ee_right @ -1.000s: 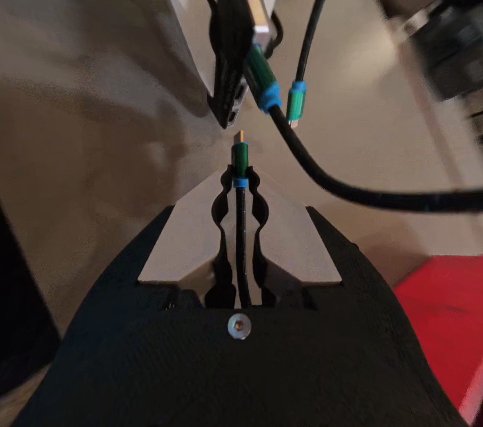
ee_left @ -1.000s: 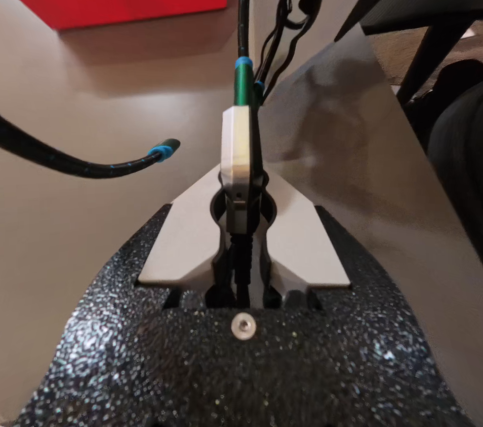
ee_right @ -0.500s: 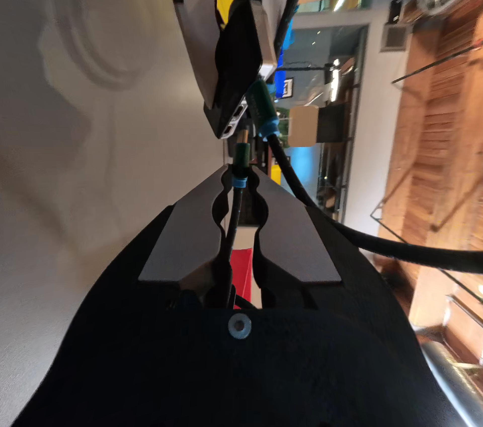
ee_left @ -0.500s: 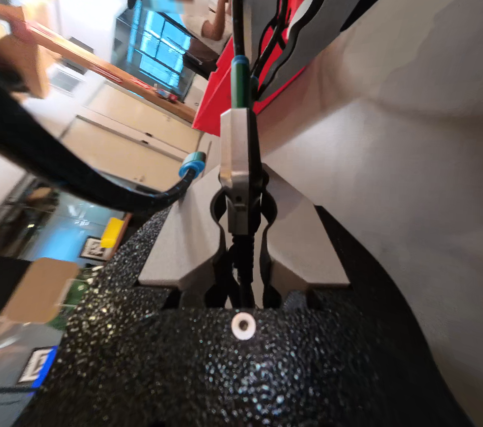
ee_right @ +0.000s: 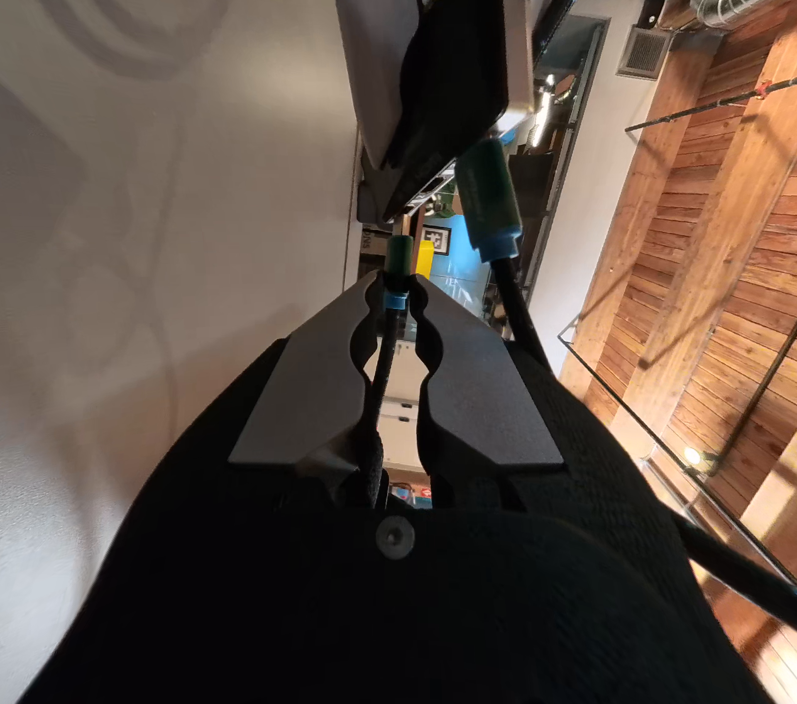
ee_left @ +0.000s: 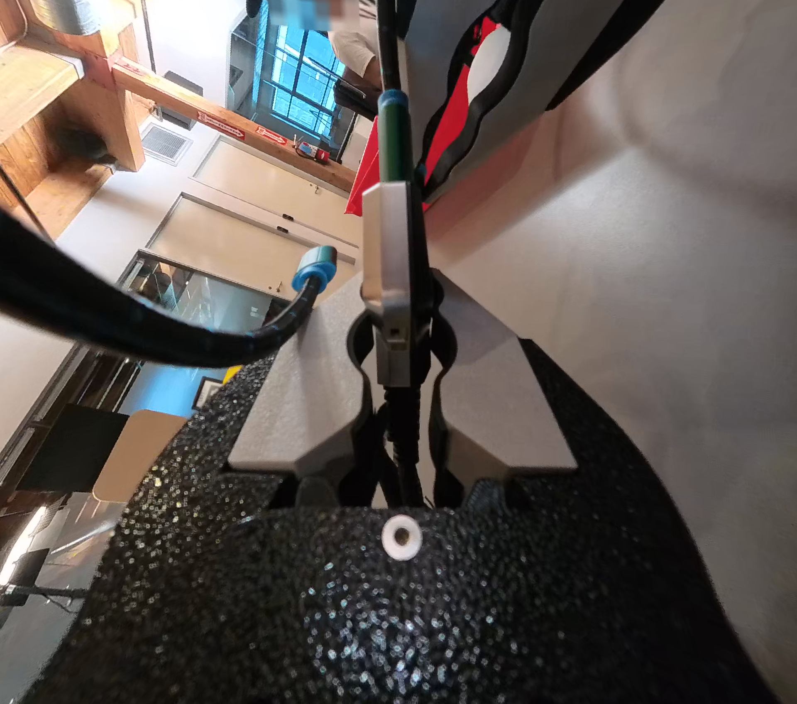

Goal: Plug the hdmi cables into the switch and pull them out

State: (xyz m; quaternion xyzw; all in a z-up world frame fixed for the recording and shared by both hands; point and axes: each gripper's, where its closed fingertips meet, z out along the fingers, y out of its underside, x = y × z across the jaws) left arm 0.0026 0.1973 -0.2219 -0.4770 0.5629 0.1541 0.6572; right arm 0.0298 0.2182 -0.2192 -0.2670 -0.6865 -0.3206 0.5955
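Left gripper jaws clamped on slim silver-and-black HDMI switch, green-shelled cable plug seated in its far end; right gripper jaws pinching second green plug, just short of switch's ports

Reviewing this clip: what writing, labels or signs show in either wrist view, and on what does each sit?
Nothing here reads clearly enough to quote.
Red strips on the wooden beam, left wrist view: pale lettering, too small.
Large green plug shell with blue collar, right wrist view: faint print, blurred.
Framed black-and-white marker card: a pattern, no legible words.
Dark box in the background: pale letters, cut off.
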